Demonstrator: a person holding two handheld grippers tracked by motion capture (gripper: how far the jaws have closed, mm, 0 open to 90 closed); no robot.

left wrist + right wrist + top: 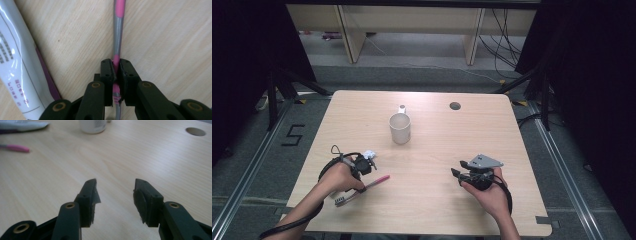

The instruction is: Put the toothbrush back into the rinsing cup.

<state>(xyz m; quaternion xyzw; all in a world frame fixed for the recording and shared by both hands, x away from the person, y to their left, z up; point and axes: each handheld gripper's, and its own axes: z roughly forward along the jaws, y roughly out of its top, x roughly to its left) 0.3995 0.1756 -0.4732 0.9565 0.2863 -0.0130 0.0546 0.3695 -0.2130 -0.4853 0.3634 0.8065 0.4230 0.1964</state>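
While the left gripper (115,68) pinches a toothbrush (118,27) — beside what looks like toothpaste (18,62) — right gripper (115,192) spread.

High view overlooks table (427,150); gripper views sit close above it.

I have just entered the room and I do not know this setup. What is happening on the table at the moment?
A person sits at a wooden table with a hand-held gripper in each hand. The left hand-held gripper is shut on a pink and grey toothbrush that lies on the table, next to a white tube. The right hand-held gripper is open and holds nothing. A white mug stands further back, untouched.
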